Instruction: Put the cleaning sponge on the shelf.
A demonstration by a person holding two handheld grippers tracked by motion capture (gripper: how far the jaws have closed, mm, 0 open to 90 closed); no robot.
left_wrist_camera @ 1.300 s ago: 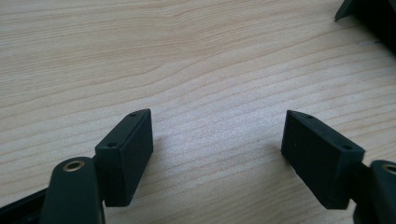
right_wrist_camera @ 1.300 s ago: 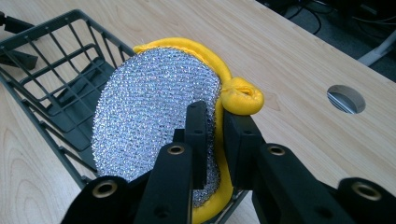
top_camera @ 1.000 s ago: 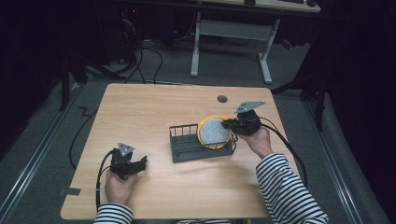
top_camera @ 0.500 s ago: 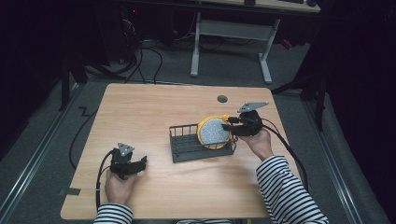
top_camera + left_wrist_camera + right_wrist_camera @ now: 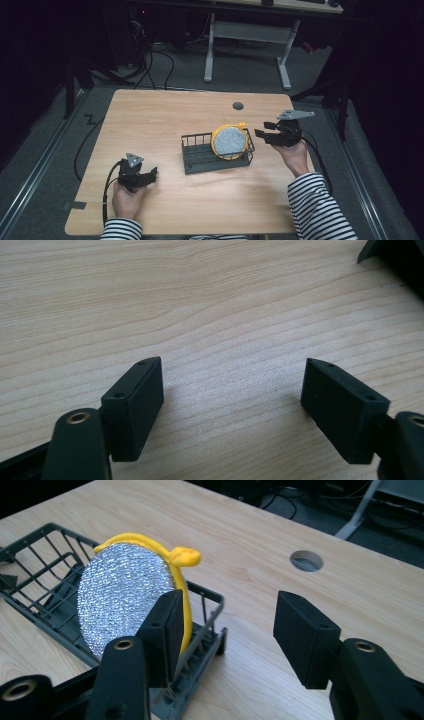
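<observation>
- Table: pale wood-grain top with a round cable hole near its far edge; grey floor around it, dark surroundings, cables and the white legs of a second desk beyond.
- Wire basket: dark, rectangular, standing right of the table's centre.
- Scouring pad: round, silvery mesh face with a yellow rim and a small yellow loop on top; it stands on edge in the basket's right end, leaning against the end wall.
- Right gripper: held above the table just right of the basket, jaws spread wide and gripping nothing; in the right gripper view the nearer jaw lies just in front of the pad's yellow rim, and contact cannot be judged.
- Left gripper: low over bare wood near the front left, well apart from the basket, jaws wide apart and empty.
</observation>
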